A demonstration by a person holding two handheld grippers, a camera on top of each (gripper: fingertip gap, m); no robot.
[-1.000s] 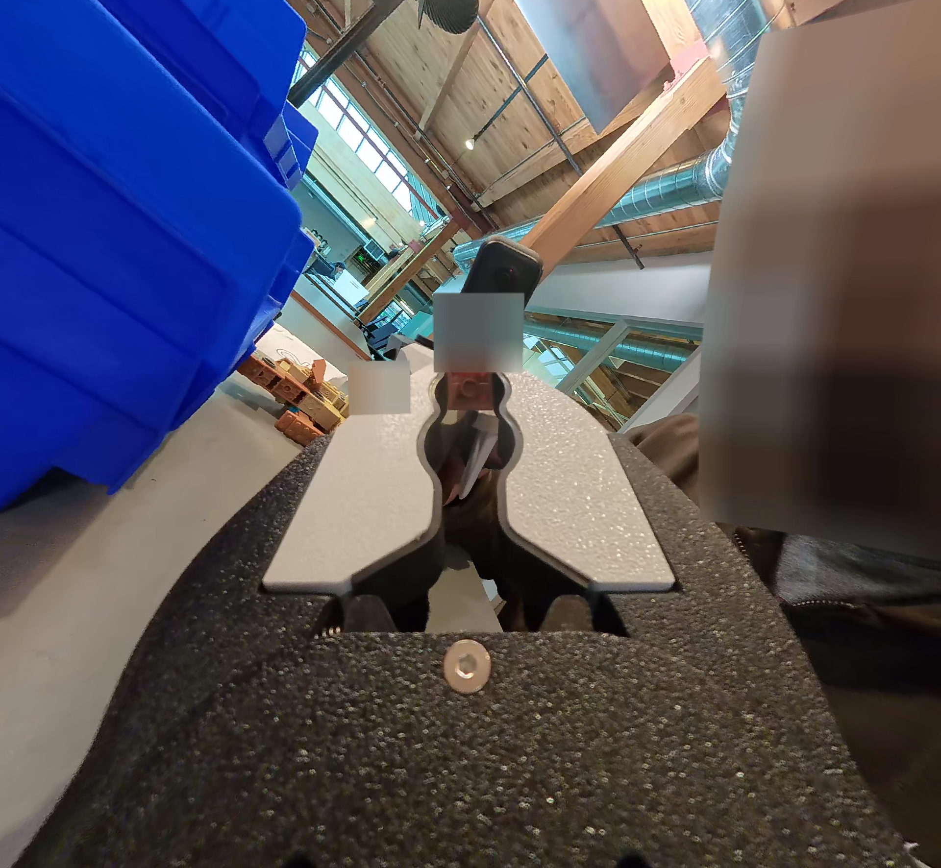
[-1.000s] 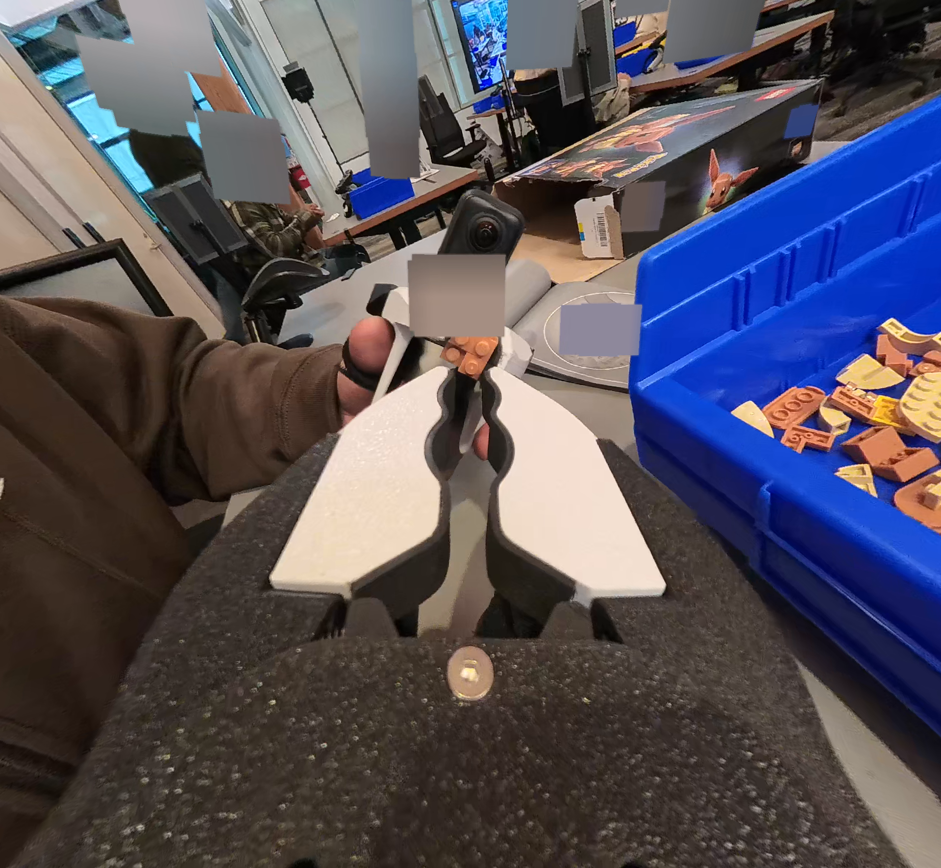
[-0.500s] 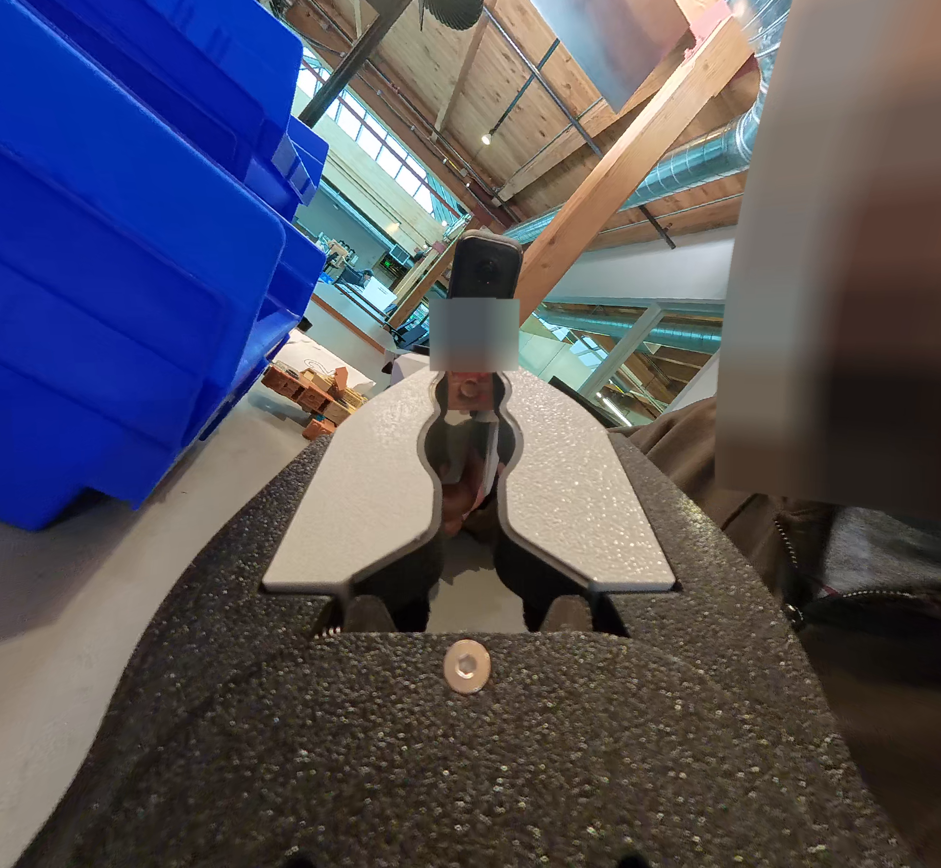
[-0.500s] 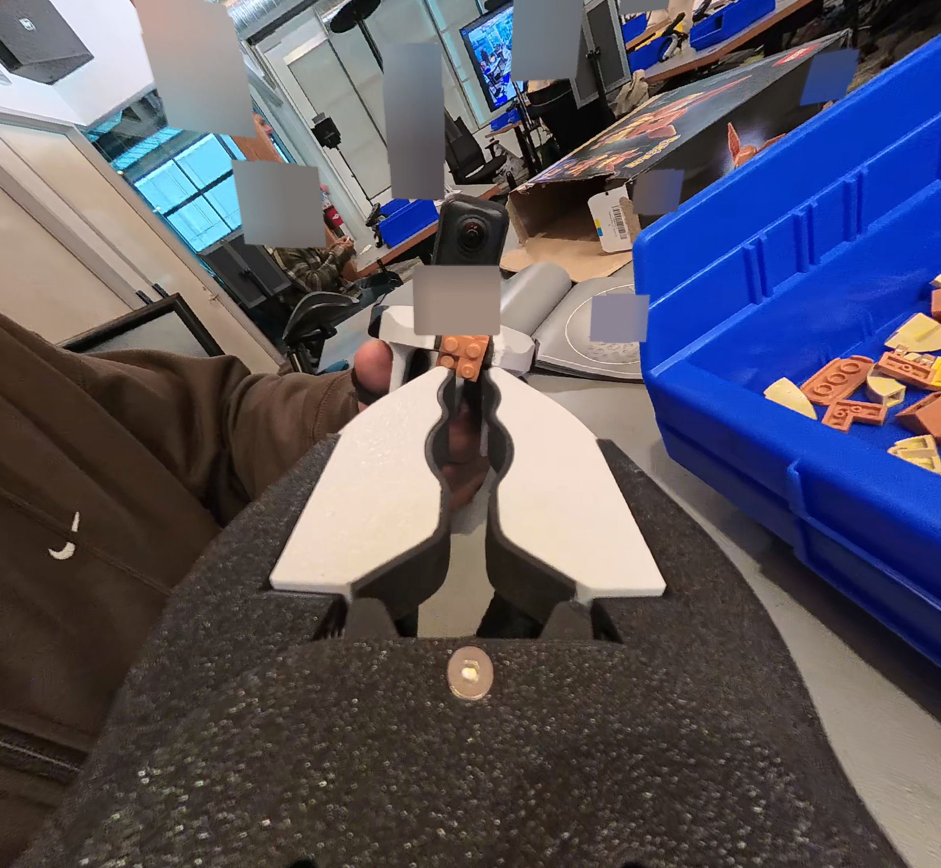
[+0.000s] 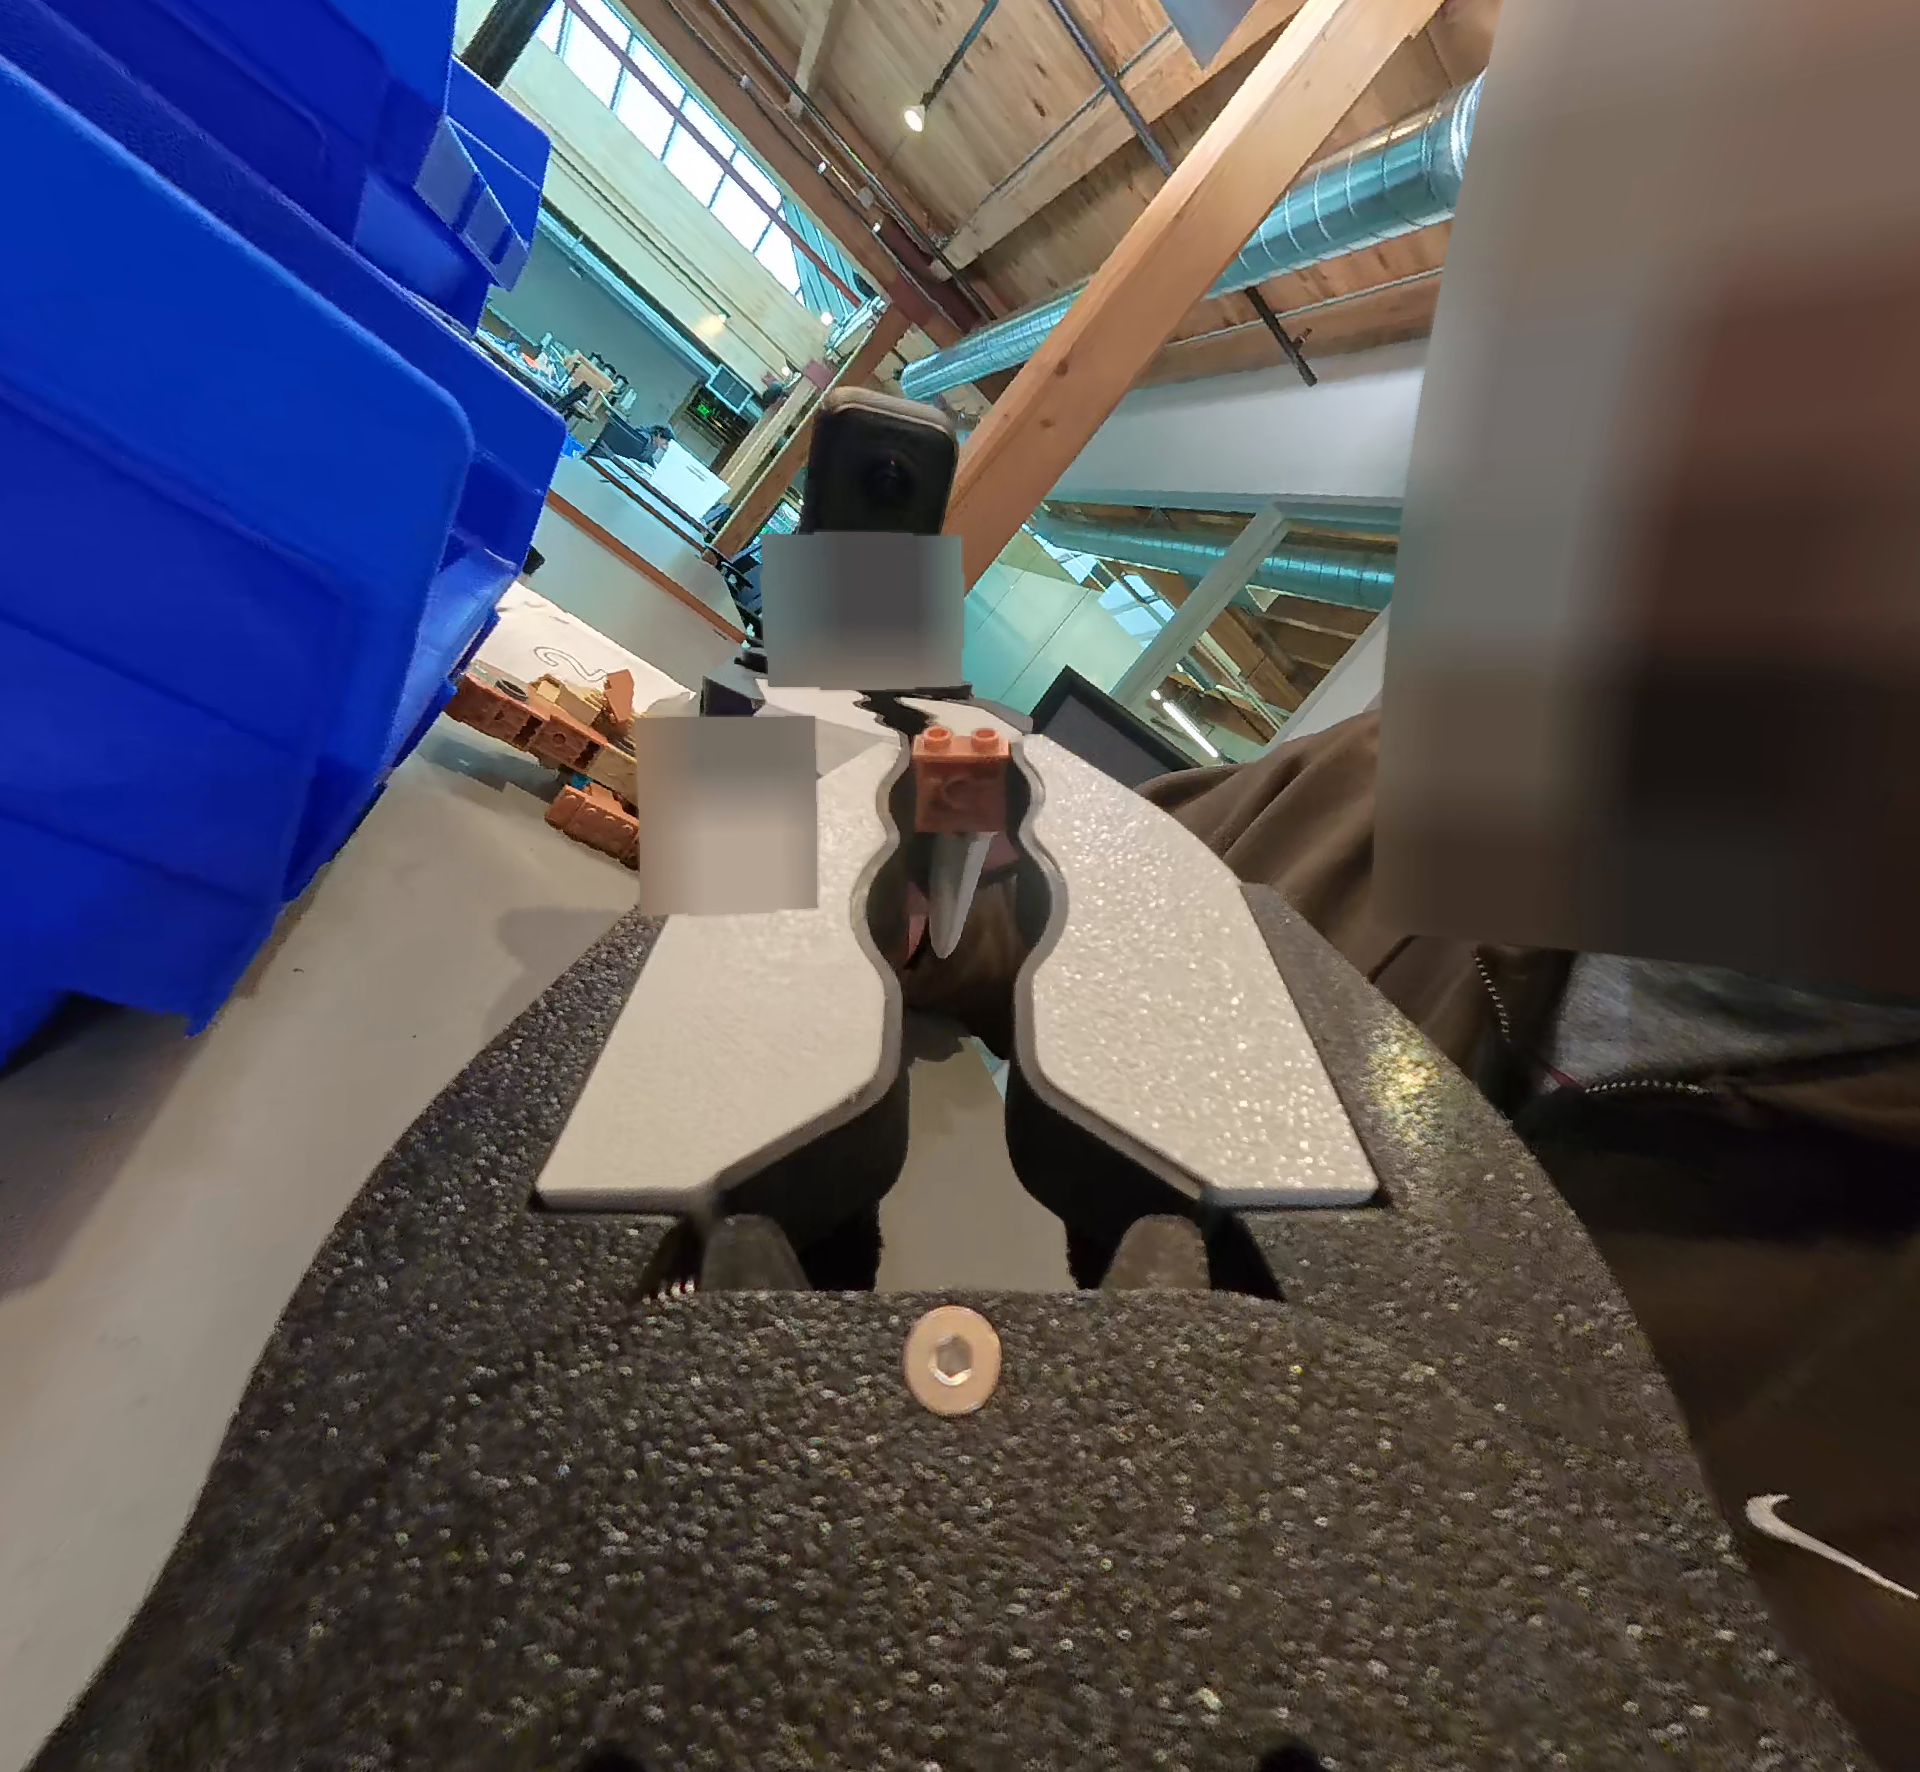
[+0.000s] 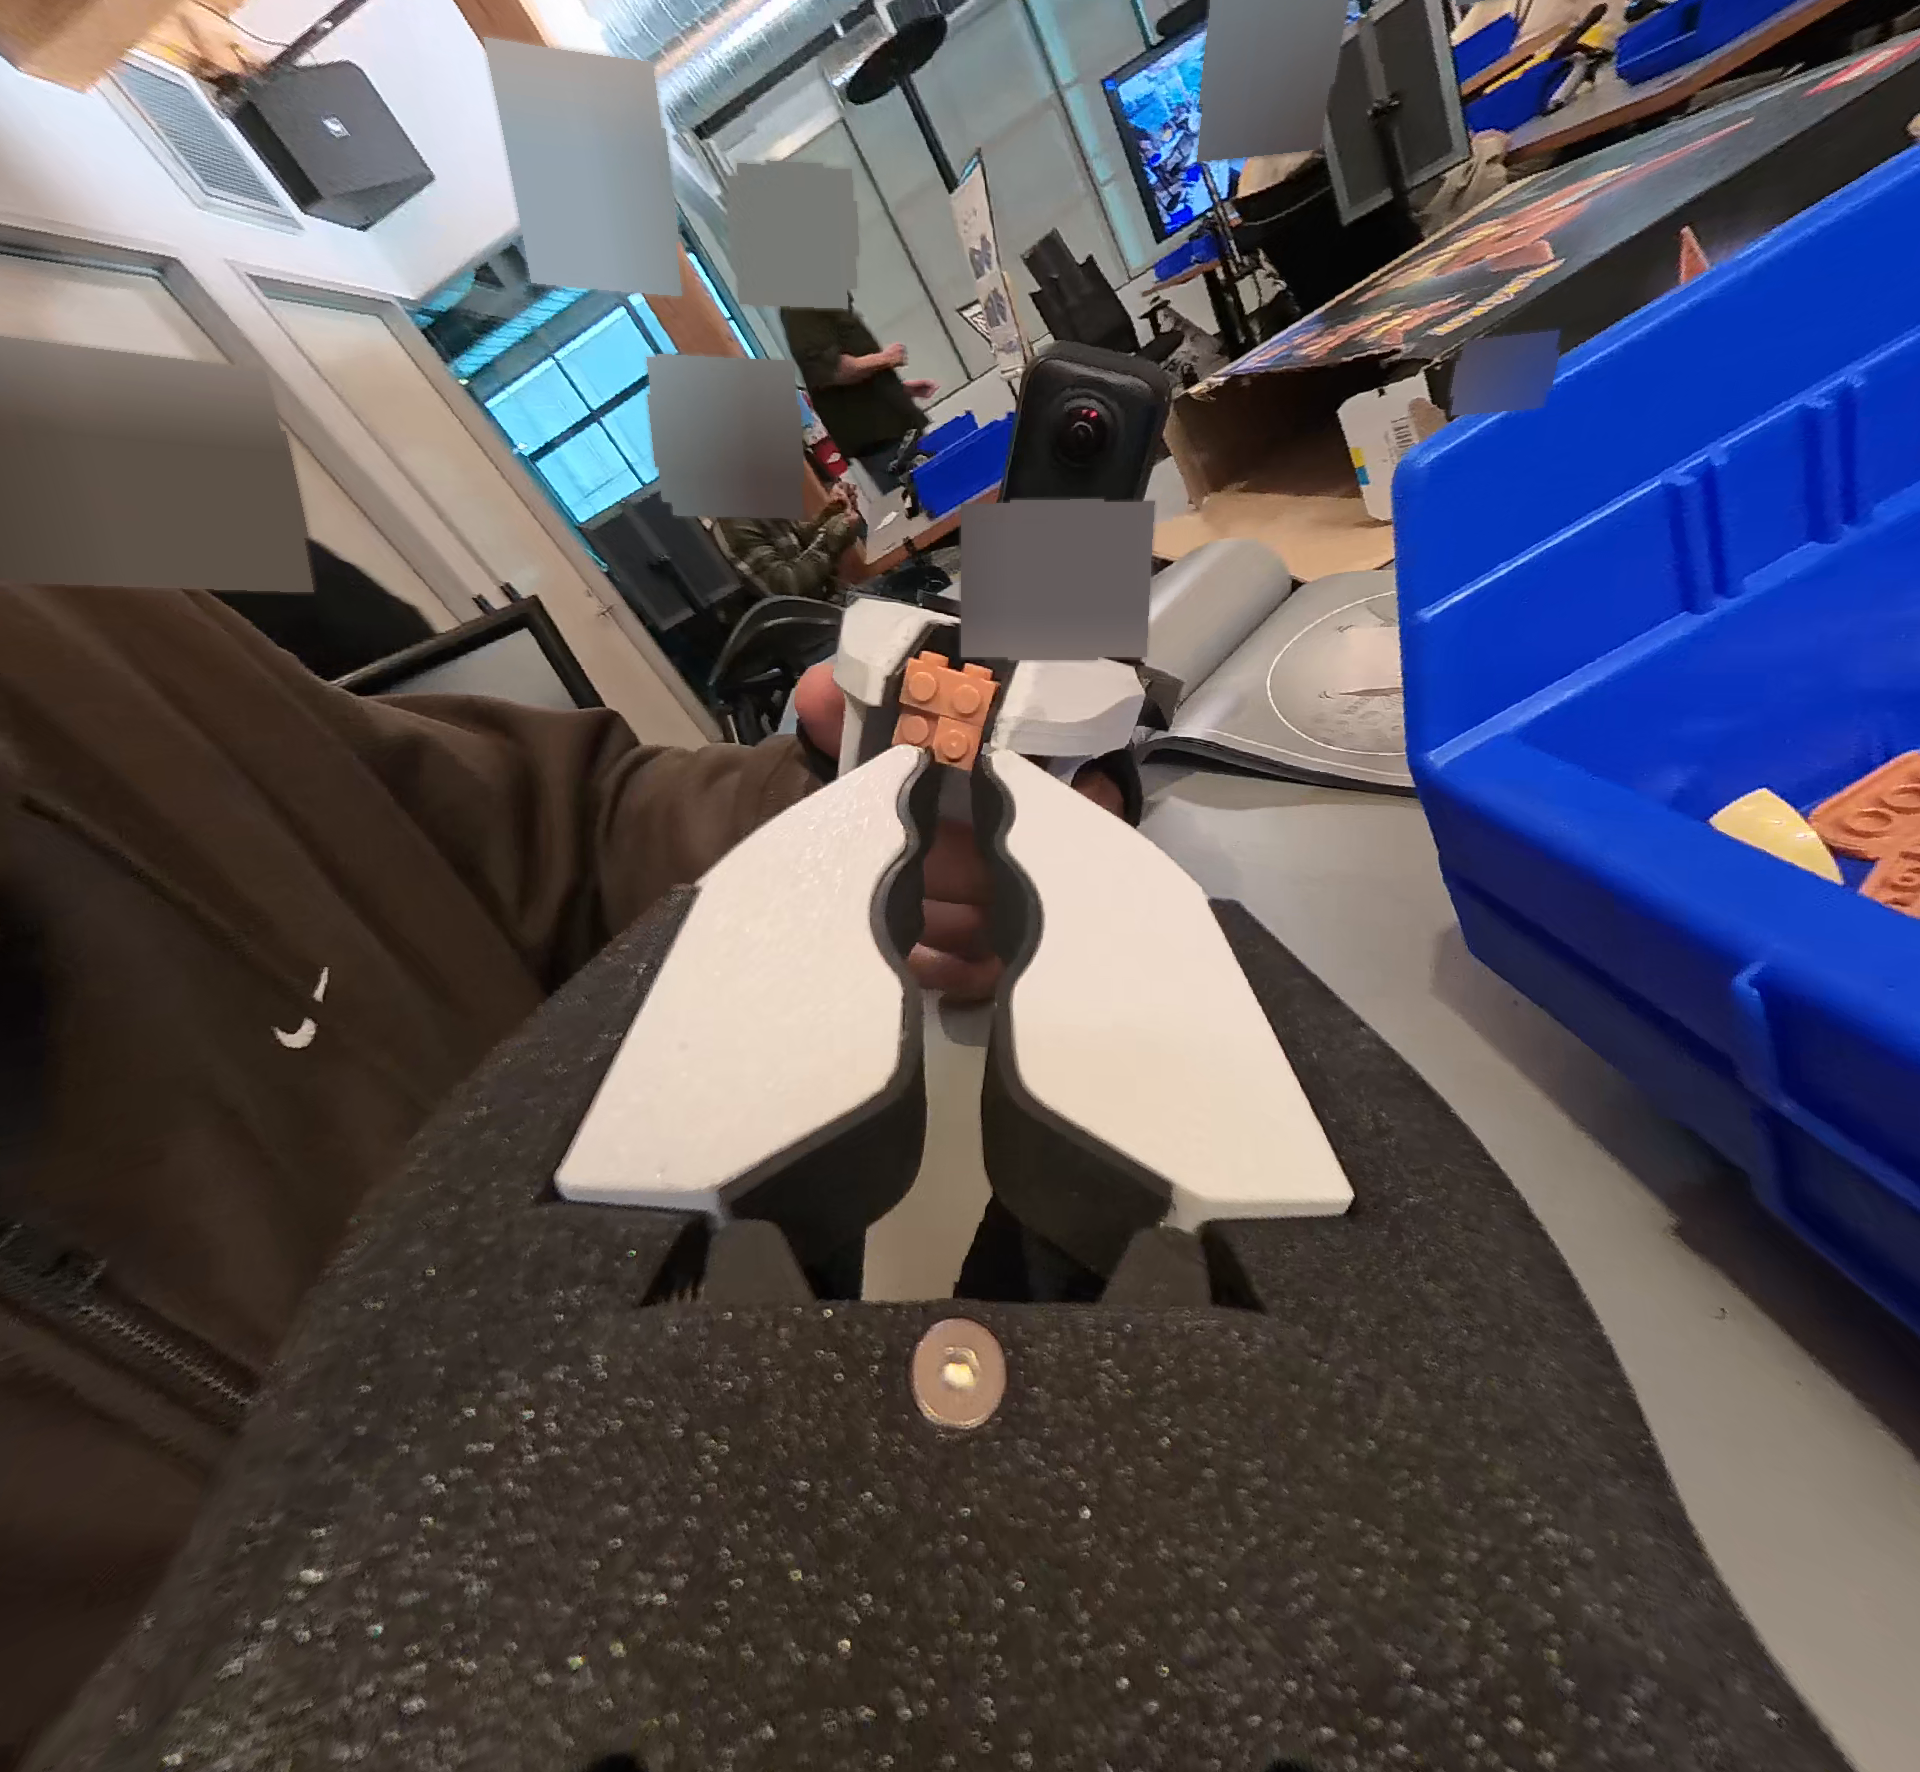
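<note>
The left claw [image 5: 961, 772] grips a reddish-brown brick [image 5: 961, 787] between its tips, blue bins [image 5: 208, 475] to its left. The right claw [image 6: 951, 766] facing it pinches an orange plate [image 6: 943, 712]; a blue bin [image 6: 1662, 683] of pieces sits on the counter [image 6: 1299, 870] to its right.

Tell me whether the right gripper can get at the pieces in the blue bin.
Probably yes: the bin beside the right gripper is open-topped, nothing between. But its jaws pinch an orange brick.
</note>
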